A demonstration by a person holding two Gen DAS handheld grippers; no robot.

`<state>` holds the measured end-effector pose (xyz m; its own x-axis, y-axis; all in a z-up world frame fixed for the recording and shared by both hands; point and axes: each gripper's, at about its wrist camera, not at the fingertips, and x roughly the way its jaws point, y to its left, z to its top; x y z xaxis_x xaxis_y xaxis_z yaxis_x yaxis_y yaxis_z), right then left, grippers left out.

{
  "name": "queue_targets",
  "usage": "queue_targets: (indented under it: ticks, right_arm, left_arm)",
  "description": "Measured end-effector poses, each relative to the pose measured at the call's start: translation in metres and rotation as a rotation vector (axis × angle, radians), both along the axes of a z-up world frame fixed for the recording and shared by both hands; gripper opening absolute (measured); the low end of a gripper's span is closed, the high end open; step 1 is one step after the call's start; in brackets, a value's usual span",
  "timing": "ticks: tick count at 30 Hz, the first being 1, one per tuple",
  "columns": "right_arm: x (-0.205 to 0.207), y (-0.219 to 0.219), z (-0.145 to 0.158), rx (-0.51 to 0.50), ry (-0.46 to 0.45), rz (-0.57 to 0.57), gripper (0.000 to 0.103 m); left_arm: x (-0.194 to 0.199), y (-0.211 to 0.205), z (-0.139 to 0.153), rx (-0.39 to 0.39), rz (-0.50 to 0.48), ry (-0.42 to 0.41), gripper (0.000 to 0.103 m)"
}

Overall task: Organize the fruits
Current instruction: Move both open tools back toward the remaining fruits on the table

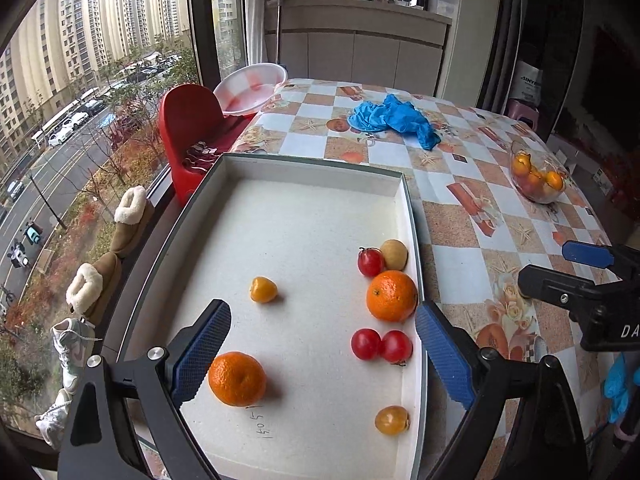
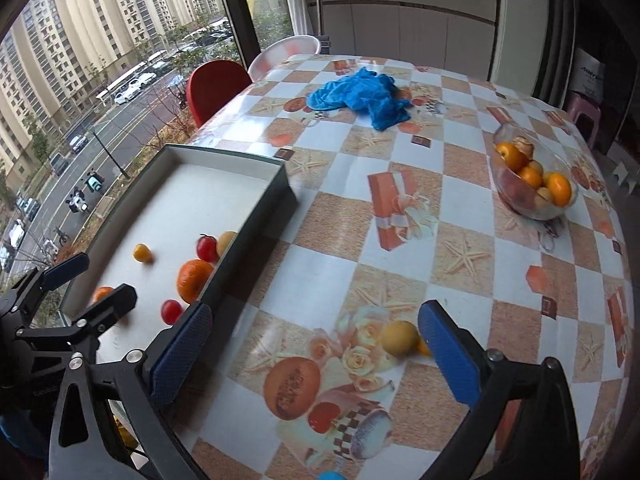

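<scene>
Your left gripper (image 1: 322,354) hangs released above the tray (image 1: 412,208), one tangerine (image 1: 237,379) beside its finger. Your right gripper (image 2: 316,352), also released, straddles a loose yellow fruit (image 2: 399,338) on the tablecloth (image 2: 460,184).

High-rise home dining room, patterned tablecloth (image 2: 400,216), kitchen cabinets (image 1: 360,56), slippers (image 1: 128,216) by window

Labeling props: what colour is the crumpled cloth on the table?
Bright blue cloth; clearest in the right wrist view.
</scene>
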<state>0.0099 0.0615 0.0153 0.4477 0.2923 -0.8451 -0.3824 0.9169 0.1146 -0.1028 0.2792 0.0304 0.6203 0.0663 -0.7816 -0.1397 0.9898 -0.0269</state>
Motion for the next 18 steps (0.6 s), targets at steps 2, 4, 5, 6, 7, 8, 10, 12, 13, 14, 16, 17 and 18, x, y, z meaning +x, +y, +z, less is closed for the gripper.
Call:
queue_targets:
  ticks: [2, 4, 5, 6, 7, 8, 10, 12, 13, 14, 16, 17, 18]
  right_arm:
    - [-0.002, -0.02, -0.004, -0.014, -0.005, -0.043, 0.103]
    - [-0.002, -0.04, -0.009, -0.03, -0.001, -0.087, 0.103]
    - [-0.003, -0.05, -0.012, -0.044, 0.001, -0.111, 0.103]
    - [-0.004, -0.058, -0.016, -0.062, 0.002, -0.133, 0.103]
    - [-0.005, -0.066, -0.02, -0.08, 0.006, -0.153, 0.103]
    - [-0.006, -0.073, -0.025, -0.092, 0.009, -0.169, 0.103]
    - [-0.01, -0.086, -0.033, -0.108, 0.017, -0.195, 0.103]
    - [-0.015, -0.095, -0.04, -0.119, 0.025, -0.211, 0.103]
    - [-0.017, -0.099, -0.044, -0.122, 0.028, -0.216, 0.103]
    - [-0.019, -0.102, -0.047, -0.125, 0.03, -0.219, 0.103]
    - [-0.021, -0.104, -0.051, -0.13, 0.031, -0.22, 0.103]
    - [-0.023, -0.105, -0.053, -0.134, 0.029, -0.218, 0.103]
    - [-0.024, -0.105, -0.055, -0.137, 0.029, -0.214, 0.103]
  left_arm:
    - [-0.002, -0.003, -0.002, -0.006, -0.006, 0.007, 0.094]
    - [-0.003, -0.007, -0.004, -0.007, -0.015, 0.014, 0.094]
    - [-0.003, -0.01, -0.004, -0.004, -0.022, 0.017, 0.094]
    - [-0.003, -0.013, -0.005, 0.0, -0.028, 0.02, 0.094]
    - [-0.002, -0.016, -0.006, 0.004, -0.034, 0.022, 0.094]
    - [-0.002, -0.019, -0.006, 0.005, -0.04, 0.023, 0.094]
    - [-0.001, -0.024, -0.006, 0.003, -0.051, 0.024, 0.094]
    - [-0.001, -0.03, -0.005, 0.008, -0.061, 0.024, 0.094]
    - [0.0, -0.033, -0.005, 0.012, -0.066, 0.026, 0.094]
    - [0.0, -0.036, -0.005, 0.016, -0.071, 0.028, 0.094]
    - [0.001, -0.041, -0.005, 0.024, -0.077, 0.031, 0.094]
    - [0.001, -0.043, -0.005, 0.026, -0.08, 0.032, 0.094]
    - [0.001, -0.045, -0.005, 0.028, -0.083, 0.034, 0.094]
